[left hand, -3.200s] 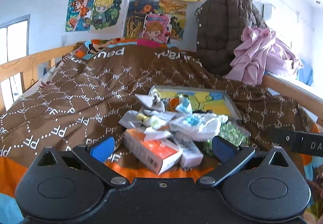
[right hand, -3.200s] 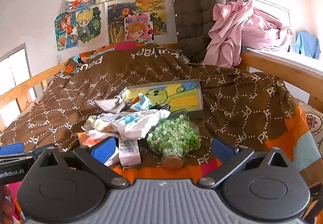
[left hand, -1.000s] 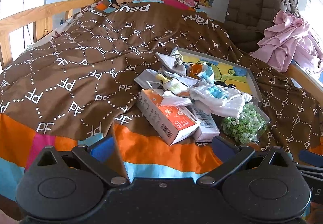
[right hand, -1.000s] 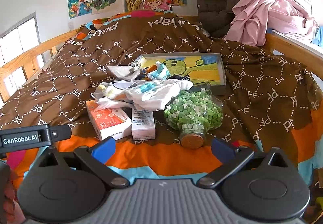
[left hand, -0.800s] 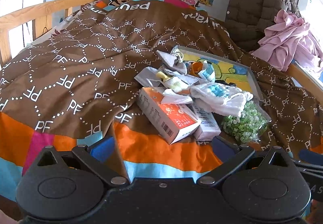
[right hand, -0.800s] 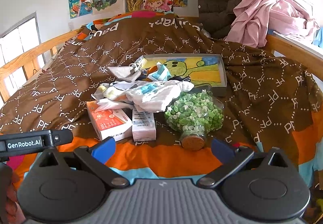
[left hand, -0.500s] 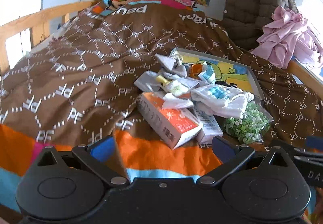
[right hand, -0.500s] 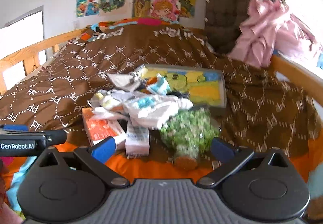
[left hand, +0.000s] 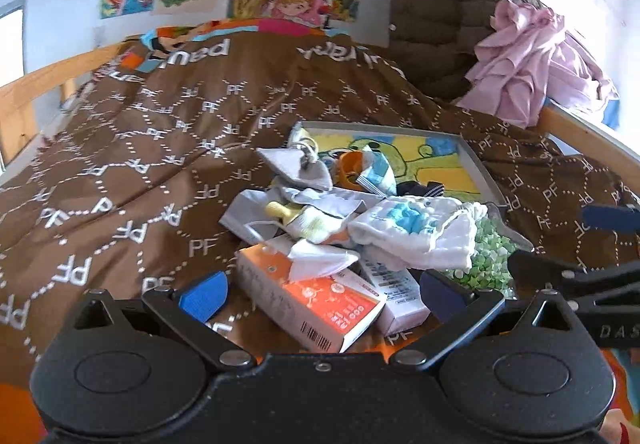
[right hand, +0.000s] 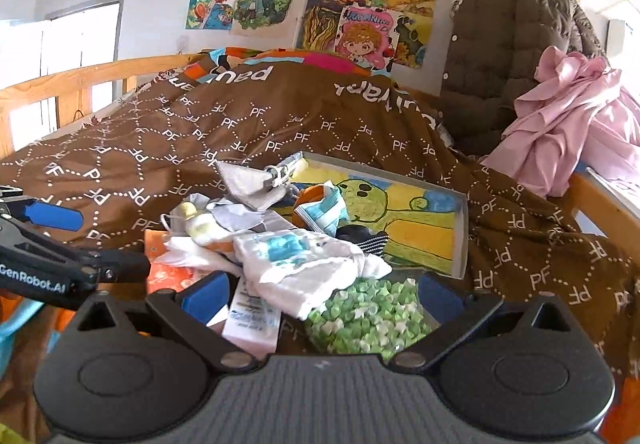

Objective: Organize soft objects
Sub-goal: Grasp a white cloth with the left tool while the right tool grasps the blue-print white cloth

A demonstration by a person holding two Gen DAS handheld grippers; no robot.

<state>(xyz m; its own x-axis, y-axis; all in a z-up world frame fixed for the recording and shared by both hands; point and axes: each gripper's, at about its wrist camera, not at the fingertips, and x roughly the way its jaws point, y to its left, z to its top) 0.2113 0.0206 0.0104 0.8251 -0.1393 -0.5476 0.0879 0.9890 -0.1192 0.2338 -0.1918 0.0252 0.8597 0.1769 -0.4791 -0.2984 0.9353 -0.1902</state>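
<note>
I have both tools spread wide and empty. My left tool (left hand: 322, 292) sits just short of the orange box (left hand: 308, 302), with the white-and-blue cloth (left hand: 416, 232) heaped beyond it on the pile. My right tool (right hand: 320, 294) frames that cloth (right hand: 308, 264) and the bag of green stars (right hand: 364, 318). The brown blanket (left hand: 160, 148) lies bare to the pile's left; the picture tray (right hand: 462, 228) and wooden bed rail (right hand: 592, 196) close the right. Only the right view shows my left tool's blue fingertip (right hand: 54, 216)
</note>
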